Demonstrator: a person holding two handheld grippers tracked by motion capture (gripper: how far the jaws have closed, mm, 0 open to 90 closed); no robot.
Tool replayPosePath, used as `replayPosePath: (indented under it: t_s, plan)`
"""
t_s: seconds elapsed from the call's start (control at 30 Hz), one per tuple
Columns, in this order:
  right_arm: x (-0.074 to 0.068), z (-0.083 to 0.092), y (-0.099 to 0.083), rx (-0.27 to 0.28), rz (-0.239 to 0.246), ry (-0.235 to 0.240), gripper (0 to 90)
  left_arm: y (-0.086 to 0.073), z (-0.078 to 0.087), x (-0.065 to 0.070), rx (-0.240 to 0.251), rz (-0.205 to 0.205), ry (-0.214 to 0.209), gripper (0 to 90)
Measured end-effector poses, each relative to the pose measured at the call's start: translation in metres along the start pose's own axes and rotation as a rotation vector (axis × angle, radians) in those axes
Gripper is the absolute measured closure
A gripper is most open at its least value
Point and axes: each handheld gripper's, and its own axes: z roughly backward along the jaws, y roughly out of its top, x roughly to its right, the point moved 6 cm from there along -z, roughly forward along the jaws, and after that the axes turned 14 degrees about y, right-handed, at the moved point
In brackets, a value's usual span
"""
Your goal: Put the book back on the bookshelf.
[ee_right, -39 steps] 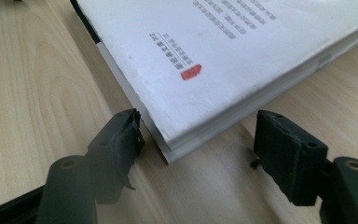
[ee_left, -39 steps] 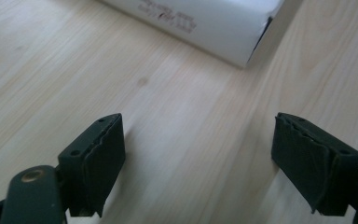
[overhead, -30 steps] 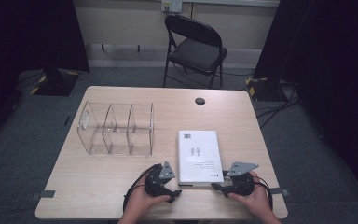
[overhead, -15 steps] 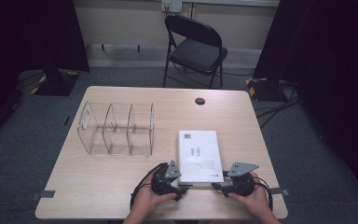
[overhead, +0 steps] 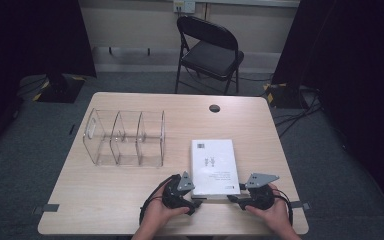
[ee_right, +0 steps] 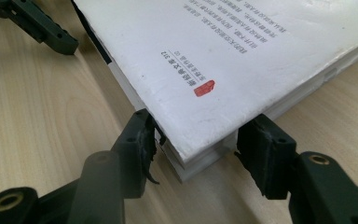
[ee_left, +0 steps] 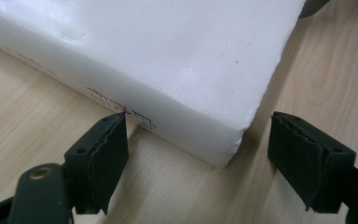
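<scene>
Book: I saw the white book (overhead: pixel 213 166) lying flat on the tabletop (overhead: pixel 105 200), right of centre, its near edge close to the tabletop's near edge.
Left tongs: my left tongs (overhead: pixel 192 202) sat at the book's near left corner; in the left gripper view (ee_left: pixel 191 154) the jaws stood apart around that corner, one beside the spine, the other clear of the book, pressing on nothing.
Right tongs: my right tongs (overhead: pixel 233 198) sat at the near right corner; in the right gripper view (ee_right: pixel 196 149) the jaws had just been closing with the corner between them, and both pads lay at the book's edges, though I could not tell whether they pressed.
Edges: the book's long sides ran away from me; bare tabletop lay on every side of it.
Open room: a wide bare strip lay between the book and the rack.
Container: a clear three-slot rack (overhead: pixel 125 139) stood left of the book, well apart from it.
Contents: I saw nothing in its slots.
Beyond: a folding chair (overhead: pixel 207 50) stood behind the tabletop.
</scene>
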Motion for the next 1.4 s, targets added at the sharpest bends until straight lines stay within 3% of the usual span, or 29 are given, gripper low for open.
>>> replayPosePath:
  t_s: [0.13, 0.23, 0.37, 0.47, 0.57, 0.67, 0.73, 0.8, 0.87, 1.03, 1.07, 1.1, 1.13, 1.2, 1.27, 1.4]
  plan:
    - [0.0, 0.002, 0.002, 0.02, -0.003, 0.008, 47.5, 0.0, 0.0, 0.0, -0.007, 0.004, 0.006, 19.7]
    - [-0.002, 0.005, 0.005, 0.053, -0.011, 0.027, 53.1, 0.001, 0.0, 0.001, -0.02, 0.003, 0.003, 17.5]
    - [-0.002, 0.005, 0.004, 0.052, -0.008, 0.03, 53.3, 0.001, 0.001, -0.001, -0.036, 0.005, 0.026, 17.0]
    - [-0.002, 0.006, 0.005, 0.05, -0.004, 0.026, 53.5, 0.005, 0.008, -0.003, 0.0, -0.025, 0.046, 18.0]
    - [-0.002, 0.006, 0.006, 0.05, -0.006, 0.029, 53.6, 0.011, 0.012, -0.002, 0.035, -0.025, 0.03, 16.4]
    - [-0.002, 0.007, 0.006, 0.05, -0.008, 0.033, 53.7, 0.019, 0.015, 0.001, 0.047, -0.043, 0.04, 15.5]
    - [-0.002, 0.007, 0.007, 0.049, -0.008, 0.032, 53.7, 0.024, 0.015, 0.005, 0.047, -0.087, 0.045, 16.1]
    - [-0.002, 0.007, 0.007, 0.047, -0.008, 0.029, 53.7, 0.026, 0.014, 0.007, 0.041, -0.093, 0.041, 15.8]
    - [-0.002, 0.008, 0.008, 0.05, -0.01, 0.032, 53.7, 0.03, 0.01, 0.01, 0.036, -0.125, 0.066, 14.3]
    - [-0.003, 0.008, 0.009, 0.056, -0.014, 0.032, 53.9, 0.036, 0.006, 0.009, 0.053, -0.124, 0.09, 13.0]
    - [-0.003, 0.008, 0.009, 0.054, -0.015, 0.035, 54.0, 0.039, 0.004, 0.011, 0.079, -0.135, 0.094, 16.3]
    - [-0.003, 0.008, 0.009, 0.054, -0.015, 0.035, 54.0, 0.039, 0.004, 0.011, 0.079, -0.135, 0.094, 14.8]
    - [-0.003, 0.009, 0.01, 0.058, -0.014, 0.034, 54.0, 0.043, 0.003, 0.015, 0.079, -0.17, 0.093, 15.3]
    - [-0.003, 0.009, 0.01, 0.057, -0.017, 0.034, 54.0, 0.045, 0.0, 0.017, 0.08, -0.18, 0.091, 15.3]
    - [-0.003, 0.009, 0.011, 0.06, -0.014, 0.036, 54.0, 0.05, -0.006, 0.02, 0.069, -0.213, 0.127, 14.2]
    - [-0.004, 0.01, 0.013, 0.06, -0.019, 0.034, 54.0, 0.054, -0.012, 0.024, 0.071, -0.219, 0.13, 5.0]
